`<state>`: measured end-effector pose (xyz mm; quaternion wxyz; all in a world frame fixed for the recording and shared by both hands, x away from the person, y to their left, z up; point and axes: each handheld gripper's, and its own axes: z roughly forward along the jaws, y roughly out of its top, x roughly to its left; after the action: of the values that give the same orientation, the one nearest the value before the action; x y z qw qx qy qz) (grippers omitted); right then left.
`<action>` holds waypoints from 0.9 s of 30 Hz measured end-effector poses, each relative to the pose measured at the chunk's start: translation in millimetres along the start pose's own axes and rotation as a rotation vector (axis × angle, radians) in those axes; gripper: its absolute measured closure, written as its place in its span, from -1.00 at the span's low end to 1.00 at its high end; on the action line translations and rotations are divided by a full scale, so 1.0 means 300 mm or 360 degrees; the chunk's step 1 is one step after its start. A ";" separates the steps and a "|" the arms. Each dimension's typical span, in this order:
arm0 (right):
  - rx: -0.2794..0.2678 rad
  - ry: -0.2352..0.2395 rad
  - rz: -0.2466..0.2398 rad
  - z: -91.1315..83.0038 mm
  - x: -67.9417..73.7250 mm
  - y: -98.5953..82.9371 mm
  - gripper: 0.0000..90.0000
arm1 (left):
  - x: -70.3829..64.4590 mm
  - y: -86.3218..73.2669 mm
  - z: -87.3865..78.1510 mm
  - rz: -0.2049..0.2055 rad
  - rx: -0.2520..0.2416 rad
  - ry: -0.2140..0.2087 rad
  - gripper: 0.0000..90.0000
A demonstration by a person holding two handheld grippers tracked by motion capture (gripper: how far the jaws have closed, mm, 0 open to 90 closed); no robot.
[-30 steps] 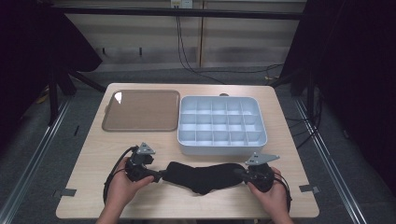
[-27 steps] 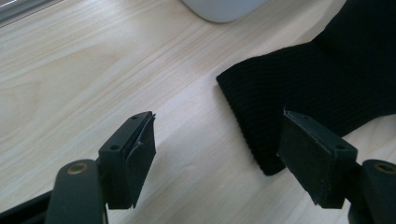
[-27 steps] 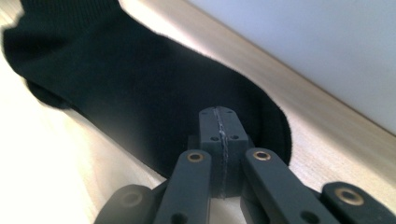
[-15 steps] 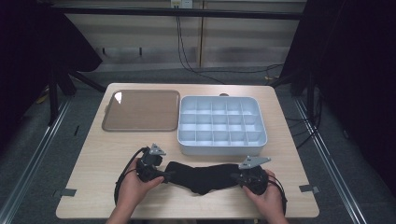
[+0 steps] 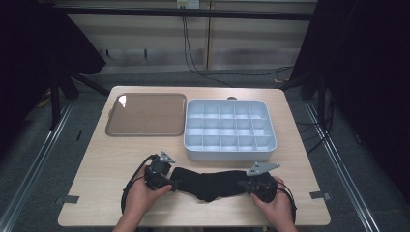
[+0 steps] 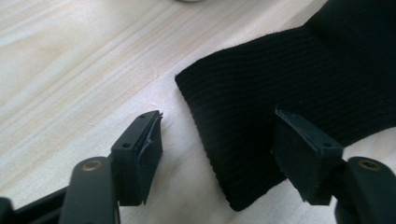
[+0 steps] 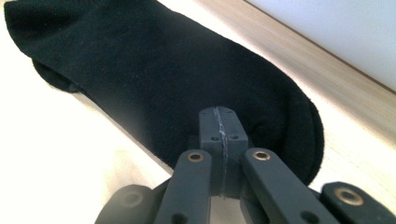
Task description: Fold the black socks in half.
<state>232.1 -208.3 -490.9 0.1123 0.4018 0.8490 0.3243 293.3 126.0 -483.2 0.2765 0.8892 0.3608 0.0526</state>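
While right gripper [image 7: 219, 140] pinches sock [image 5: 210, 182] toe | left gripper [image 6: 217, 149] wide at cuff | advise: close squarely on cuff, flat on counter [image 5: 96, 164].

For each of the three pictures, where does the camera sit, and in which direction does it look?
High view: above the person's side, facing forward and down on the wooden table; both hands show.
Left gripper view: rides the left gripper, jaws open around the cuff of the black sock.
Right gripper view: rides the right gripper, jaws shut at the sock's toe end.
Shared: the sock, and the white divided box.
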 end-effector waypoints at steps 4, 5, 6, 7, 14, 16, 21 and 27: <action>0.0003 0.0005 -0.0017 0.002 0.006 0.002 1.00 | -0.005 0.006 0.000 0.0017 0.0027 0.0015 -0.21; 0.0006 0.0000 -0.0022 0.001 0.007 0.002 1.00 | -0.009 0.008 0.001 0.0011 0.0031 0.0017 -0.19; 0.0004 0.0001 -0.0022 0.001 0.008 0.002 1.00 | -0.013 0.010 0.000 0.0000 0.0042 0.0018 -0.16; -0.0001 0.0007 -0.0020 0.002 0.010 0.002 1.00 | -0.014 0.013 -0.002 0.0016 0.0053 0.0022 -0.11; 0.0009 0.0002 -0.0027 0.001 0.016 0.002 1.00 | -0.029 0.023 -0.009 0.0007 0.0119 -0.0015 0.23; 0.0009 0.0006 -0.0029 0.002 0.018 0.002 1.00 | -0.030 0.024 -0.010 0.0004 0.0129 -0.0026 0.31; 0.0010 0.0010 -0.0038 0.005 0.027 0.005 1.00 | -0.025 0.024 -0.018 -0.0034 0.0184 -0.0084 0.54; 0.0012 0.0018 -0.0061 0.011 0.041 0.012 1.00 | -0.024 0.028 -0.023 -0.0124 0.0260 -0.0120 0.71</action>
<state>227.9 -195.8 -490.3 0.1121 0.3840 0.8584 0.3212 291.2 119.4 -472.1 0.2184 0.8954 0.3874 -0.0214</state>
